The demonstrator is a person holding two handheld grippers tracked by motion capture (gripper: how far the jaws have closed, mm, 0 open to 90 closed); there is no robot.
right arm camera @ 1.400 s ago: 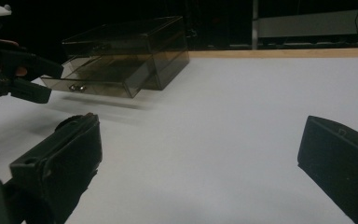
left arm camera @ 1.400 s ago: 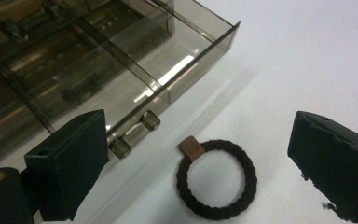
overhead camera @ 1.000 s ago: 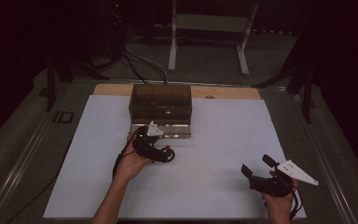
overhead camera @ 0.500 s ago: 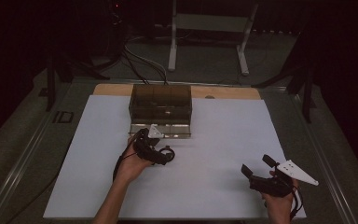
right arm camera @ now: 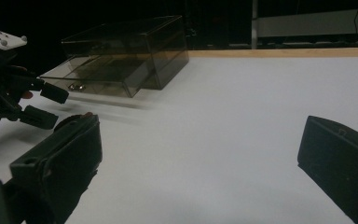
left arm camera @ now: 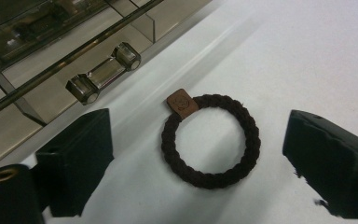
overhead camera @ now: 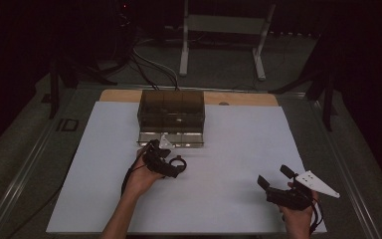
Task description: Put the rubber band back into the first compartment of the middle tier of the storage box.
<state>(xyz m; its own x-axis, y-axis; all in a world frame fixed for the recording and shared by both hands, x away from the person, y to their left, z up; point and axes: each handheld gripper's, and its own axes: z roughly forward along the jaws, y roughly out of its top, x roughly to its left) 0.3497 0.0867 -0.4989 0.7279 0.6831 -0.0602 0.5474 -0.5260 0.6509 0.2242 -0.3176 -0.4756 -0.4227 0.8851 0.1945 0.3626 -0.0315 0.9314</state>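
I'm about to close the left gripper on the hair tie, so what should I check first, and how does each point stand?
1. Hair tie lies flat on the white sheet: ok.
2. Hair tie sits between the jaws of the left gripper: ok.
3. Jaws wide enough, pads not touching it: ok.
4. Tie apart from the drawer handle of the smoky box: ok.
5. Right gripper away, open: ok.
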